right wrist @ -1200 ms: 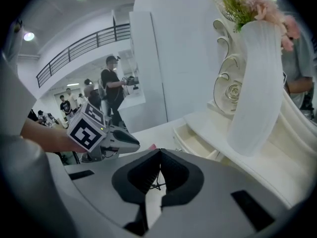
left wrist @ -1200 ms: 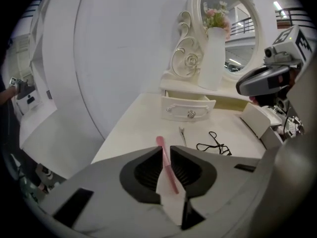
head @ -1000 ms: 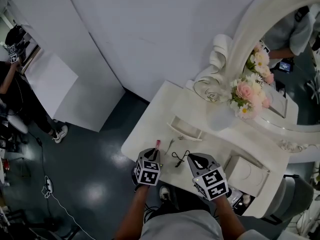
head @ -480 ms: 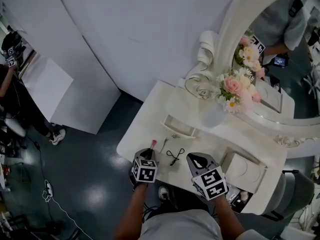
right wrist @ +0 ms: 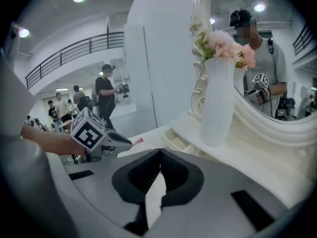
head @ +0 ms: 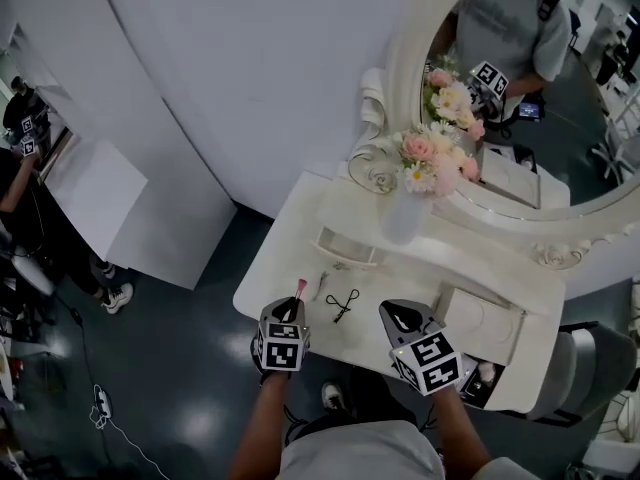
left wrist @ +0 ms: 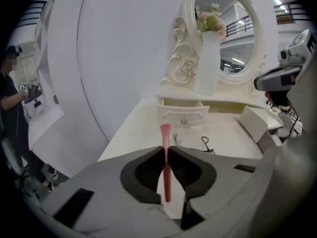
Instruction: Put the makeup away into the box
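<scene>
My left gripper [head: 292,306] is shut on a pink makeup brush [left wrist: 165,162]. The brush runs between the jaws, and its pink head [head: 300,286] sticks out past the tips above the near left of the dressing table [head: 290,228]. A small white box with an open drawer [head: 345,246] stands ahead of it, near the vase. A black eyelash curler [head: 342,303] and a thin metal tool [head: 320,286] lie on the table between the grippers. My right gripper [head: 400,318] is shut, its tips meeting [right wrist: 160,155] with nothing in them.
A white vase of flowers [head: 408,213] stands before the oval mirror [head: 520,88], which reflects a person. A flat white box [head: 485,320] sits at the table's right. A person [head: 25,168] stands at the far left. The table's front edge is just below the grippers.
Both grippers have lifted a little above the table, the left one still carrying the brush. The head view has tilted, so more of the mirror shows.
</scene>
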Demonstrator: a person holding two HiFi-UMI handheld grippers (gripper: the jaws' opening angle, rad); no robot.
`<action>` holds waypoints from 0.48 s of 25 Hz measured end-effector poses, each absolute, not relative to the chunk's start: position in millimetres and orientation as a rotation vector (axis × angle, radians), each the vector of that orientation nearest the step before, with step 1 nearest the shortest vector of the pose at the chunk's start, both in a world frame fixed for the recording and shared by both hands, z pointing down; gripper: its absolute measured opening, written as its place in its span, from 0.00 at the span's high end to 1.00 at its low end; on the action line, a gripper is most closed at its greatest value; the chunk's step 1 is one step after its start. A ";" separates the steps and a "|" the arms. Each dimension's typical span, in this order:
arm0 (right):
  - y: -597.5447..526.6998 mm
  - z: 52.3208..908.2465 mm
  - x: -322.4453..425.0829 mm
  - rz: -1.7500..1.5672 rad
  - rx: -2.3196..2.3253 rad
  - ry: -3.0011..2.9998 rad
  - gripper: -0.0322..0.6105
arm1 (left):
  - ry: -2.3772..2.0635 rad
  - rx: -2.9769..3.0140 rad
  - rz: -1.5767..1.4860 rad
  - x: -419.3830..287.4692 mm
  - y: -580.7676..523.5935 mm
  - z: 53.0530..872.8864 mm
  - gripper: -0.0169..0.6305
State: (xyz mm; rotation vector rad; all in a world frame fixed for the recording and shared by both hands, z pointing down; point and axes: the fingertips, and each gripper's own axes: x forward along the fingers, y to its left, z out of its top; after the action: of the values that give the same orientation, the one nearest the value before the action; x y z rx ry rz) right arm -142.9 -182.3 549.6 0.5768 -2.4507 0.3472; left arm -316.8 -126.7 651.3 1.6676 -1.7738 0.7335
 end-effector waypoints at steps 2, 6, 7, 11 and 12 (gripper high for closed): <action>-176.8 537.9 -127.8 0.345 0.641 -2.457 0.95 | -1.776 1.726 0.715 -304.4 -124.0 632.6 0.87; -163.4 514.5 -91.1 0.330 0.781 -2.457 0.95 | -1.755 1.850 0.693 -271.5 -115.8 601.5 0.88; -158.4 508.8 -81.5 0.325 0.812 -2.457 0.95 | -1.742 1.881 0.696 -262.2 -112.5 595.6 0.87; -137.9 486.4 -43.4 0.305 0.921 -2.458 0.95 | -1.693 2.005 0.694 -224.9 -104.7 573.9 0.88; -132.3 481.3 -34.8 0.302 0.942 -2.459 0.95 | -1.681 2.039 0.688 -215.0 -103.9 567.2 0.88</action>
State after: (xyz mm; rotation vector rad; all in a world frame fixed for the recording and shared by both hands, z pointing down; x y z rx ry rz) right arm -34.8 -132.3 481.3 0.9423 -2.4586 0.3020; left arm -215.0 -103.9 567.2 2.0385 -1.6807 0.6884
